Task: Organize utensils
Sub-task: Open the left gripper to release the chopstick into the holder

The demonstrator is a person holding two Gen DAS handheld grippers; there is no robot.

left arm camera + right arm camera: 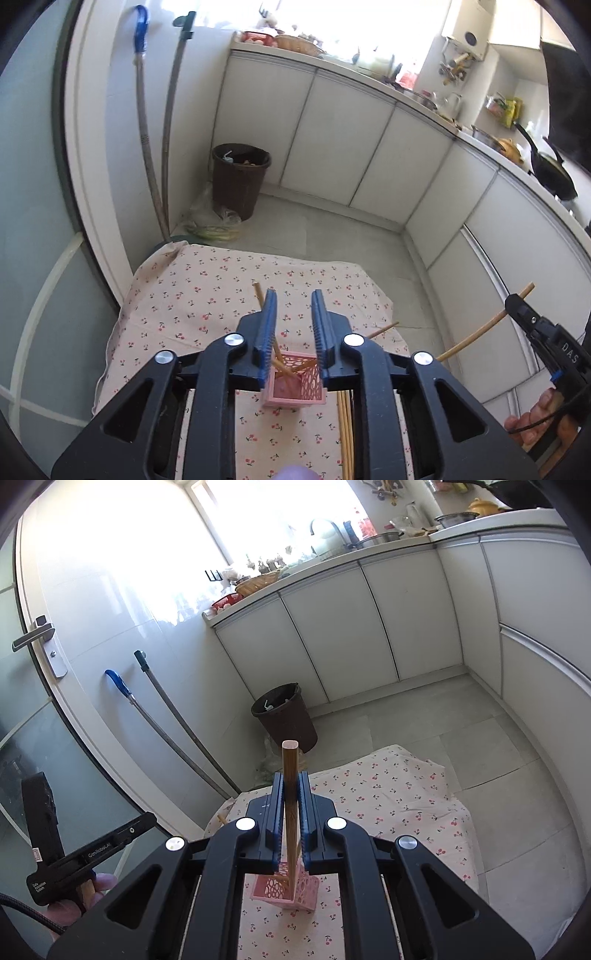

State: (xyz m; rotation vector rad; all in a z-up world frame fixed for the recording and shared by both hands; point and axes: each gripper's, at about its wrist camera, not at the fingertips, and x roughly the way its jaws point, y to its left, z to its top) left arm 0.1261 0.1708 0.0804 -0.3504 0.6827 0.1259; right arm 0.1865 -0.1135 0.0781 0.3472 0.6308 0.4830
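Note:
A pink perforated holder [295,386] stands on the cherry-print tablecloth [199,291] with several wooden chopsticks [257,291] leaning out of it. My left gripper [293,295] hovers above the holder, open, with nothing between its blue pads. More chopsticks [345,424] lie flat on the cloth beside the holder. In the left wrist view my right gripper [517,304] is off to the right, shut on one chopstick [476,332]. The right wrist view shows that chopstick [290,760] upright between the shut pads of the right gripper [290,777], its lower end over the holder [284,890]. The left gripper [146,820] is at the far left.
The small table stands in a kitchen corner. A brown bin [240,177] and a bag of greens [214,229] sit on the floor beyond it. Two mop handles [168,122] lean on the wall. White cabinets [369,147] run along the back and right. A glass door [37,701] is on the left.

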